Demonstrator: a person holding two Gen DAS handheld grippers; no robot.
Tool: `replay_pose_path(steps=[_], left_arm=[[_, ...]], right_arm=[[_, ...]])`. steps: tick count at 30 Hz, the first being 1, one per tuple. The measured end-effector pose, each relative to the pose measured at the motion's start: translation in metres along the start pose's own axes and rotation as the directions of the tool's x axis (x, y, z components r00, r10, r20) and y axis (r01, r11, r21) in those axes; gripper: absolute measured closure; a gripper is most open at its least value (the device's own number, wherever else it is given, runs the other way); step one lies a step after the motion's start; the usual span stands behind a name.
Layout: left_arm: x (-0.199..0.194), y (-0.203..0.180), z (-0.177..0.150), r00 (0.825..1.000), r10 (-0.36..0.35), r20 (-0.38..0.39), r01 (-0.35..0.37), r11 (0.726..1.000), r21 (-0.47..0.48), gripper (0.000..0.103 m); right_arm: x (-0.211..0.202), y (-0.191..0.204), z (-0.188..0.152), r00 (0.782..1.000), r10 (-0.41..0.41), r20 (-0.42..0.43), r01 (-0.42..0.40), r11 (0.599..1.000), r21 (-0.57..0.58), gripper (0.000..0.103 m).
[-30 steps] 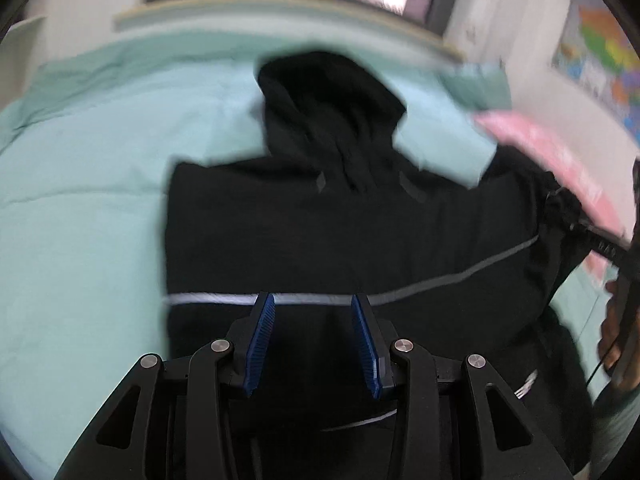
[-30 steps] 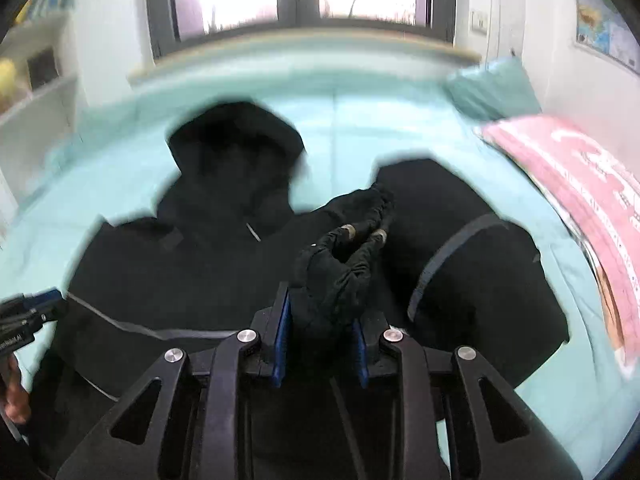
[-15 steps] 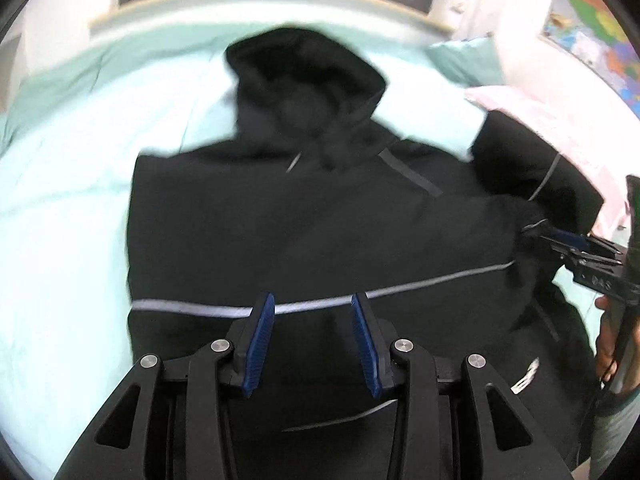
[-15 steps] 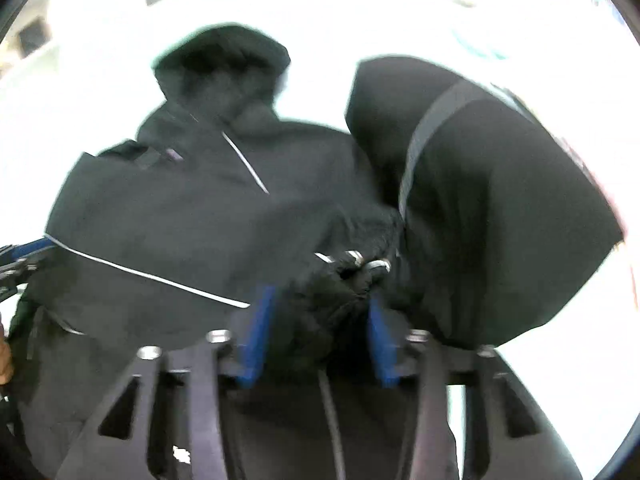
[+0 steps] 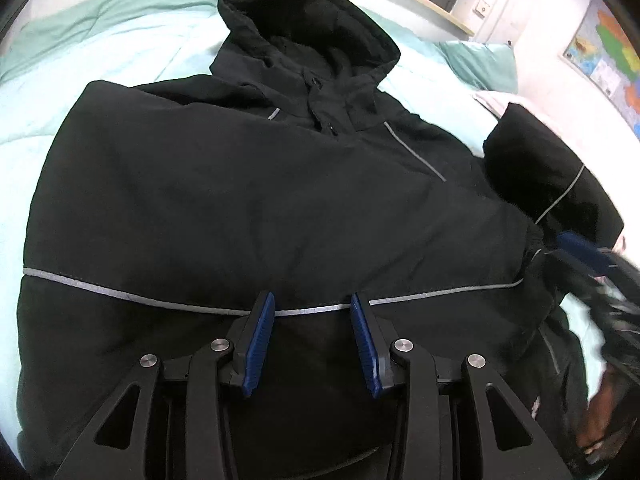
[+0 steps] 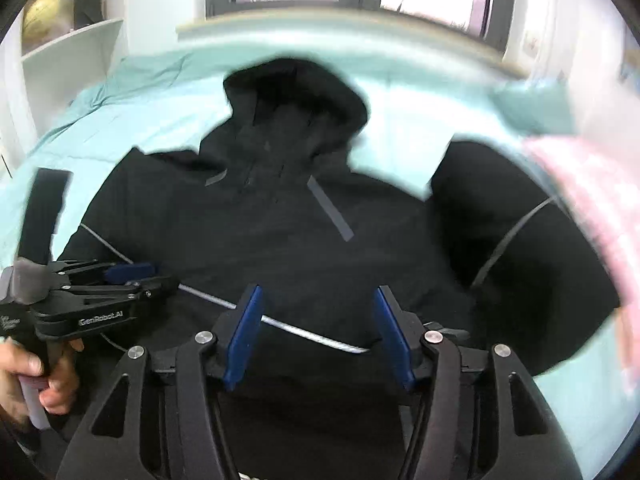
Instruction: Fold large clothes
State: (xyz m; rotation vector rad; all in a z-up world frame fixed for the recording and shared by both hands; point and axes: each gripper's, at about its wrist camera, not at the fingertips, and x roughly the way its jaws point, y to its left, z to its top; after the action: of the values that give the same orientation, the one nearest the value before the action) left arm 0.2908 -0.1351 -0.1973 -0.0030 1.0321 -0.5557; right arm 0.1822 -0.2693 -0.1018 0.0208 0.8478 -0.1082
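Now the right gripper (image 6: 318, 334) no longer holds the sleeve cuff: its jaws are closing with nothing between them, so that fold is laid. Low in frame, the left gripper (image 5: 312, 338) hangs apart, empty, over the black hooded jacket (image 5: 248, 200) spread across the teal bedsheet (image 5: 120, 32). Farther right, one sleeve (image 6: 516, 248) bulges unfolded; bare sheet lies upper left.

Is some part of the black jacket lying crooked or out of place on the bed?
Yes. The jacket lies flat on the bed, but its sleeve bulges in an uneven hump beside the body, not folded flat.
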Motion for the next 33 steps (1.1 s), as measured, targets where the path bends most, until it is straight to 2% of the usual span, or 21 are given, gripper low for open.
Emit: replay_pose_path(steps=[2, 3, 4, 6, 8, 12, 14, 15, 17, 20, 22, 25, 26, 30, 31, 33], left_arm=[[0.005, -0.009, -0.002, 0.999, 0.052, 0.007, -0.052, 0.997, 0.064, 0.063], [0.009, -0.012, -0.004, 0.997, 0.074, 0.007, -0.074, 0.994, 0.082, 0.063], [0.012, -0.014, -0.006, 0.995, 0.095, 0.008, -0.096, 0.991, 0.098, 0.063], [0.011, -0.014, -0.010, 0.992, 0.126, 0.014, -0.127, 0.985, 0.121, 0.062], [0.012, -0.014, -0.010, 0.990, 0.140, 0.014, -0.141, 0.981, 0.133, 0.062], [-0.002, -0.024, -0.005, 0.987, 0.164, 0.002, -0.163, 0.980, 0.114, 0.062], [-0.013, -0.039, -0.002, 0.991, 0.134, 0.016, -0.135, 0.984, 0.119, 0.062], [-0.021, -0.054, 0.002, 0.993, 0.109, 0.038, -0.113, 0.985, 0.131, 0.062], [-0.033, -0.084, 0.008, 0.994, 0.079, 0.076, -0.090, 0.982, 0.164, 0.062], [-0.039, -0.139, 0.021, 0.995, -0.004, 0.104, -0.018, 0.978, 0.206, 0.062], [-0.032, -0.173, 0.029, 0.992, -0.068, 0.105, 0.045, 0.977, 0.207, 0.062], [-0.006, -0.208, 0.036, 0.990, -0.086, 0.112, 0.063, 0.979, 0.193, 0.062], [0.005, -0.214, 0.037, 0.991, -0.090, 0.103, 0.071, 0.981, 0.180, 0.062], [0.073, -0.227, 0.026, 0.995, -0.095, -0.038, 0.099, 0.988, 0.116, 0.062], [0.081, -0.226, 0.022, 0.994, -0.099, -0.049, 0.104, 0.989, 0.107, 0.061], [0.085, -0.220, 0.014, 0.993, -0.119, -0.015, 0.120, 0.989, 0.086, 0.059]], right_arm=[[0.038, -0.001, -0.009, 0.991, 0.014, -0.130, -0.012, 1.000, 0.016, 0.042], [0.060, 0.002, -0.019, 0.978, -0.003, -0.209, 0.004, 1.000, 0.004, 0.042], [0.073, 0.004, -0.028, 0.975, -0.016, -0.220, 0.014, 1.000, -0.007, 0.042], [0.072, 0.009, -0.035, 0.985, -0.043, -0.167, 0.039, 0.999, -0.024, 0.041], [0.068, 0.010, -0.035, 0.987, -0.048, -0.155, 0.046, 0.999, -0.016, 0.041], [0.046, -0.004, -0.034, 0.985, 0.046, -0.164, -0.043, 0.999, 0.020, 0.041], [0.012, -0.018, -0.033, 0.983, 0.113, -0.143, -0.107, 0.993, 0.049, 0.041], [-0.013, -0.026, -0.033, 0.987, 0.129, -0.100, -0.125, 0.991, 0.046, 0.041], [-0.053, -0.042, -0.032, 0.994, 0.109, -0.025, -0.108, 0.994, 0.021, 0.041], [-0.107, -0.081, -0.034, 0.997, 0.044, 0.063, -0.044, 0.999, 0.001, 0.041], [-0.133, -0.121, -0.037, 0.996, 0.002, 0.095, -0.006, 0.999, 0.040, 0.041], [-0.151, -0.185, -0.043, 0.993, -0.044, 0.110, 0.028, 0.989, 0.146, 0.038], [-0.150, -0.207, -0.044, 0.993, -0.057, 0.107, 0.037, 0.982, 0.183, 0.038], [-0.141, -0.289, -0.053, 0.994, -0.051, 0.096, 0.015, 0.942, 0.335, 0.037], [-0.135, -0.306, -0.052, 0.995, -0.050, 0.087, 0.015, 0.933, 0.360, 0.037], [-0.122, -0.331, -0.049, 0.996, -0.055, 0.065, 0.025, 0.920, 0.391, 0.037]])
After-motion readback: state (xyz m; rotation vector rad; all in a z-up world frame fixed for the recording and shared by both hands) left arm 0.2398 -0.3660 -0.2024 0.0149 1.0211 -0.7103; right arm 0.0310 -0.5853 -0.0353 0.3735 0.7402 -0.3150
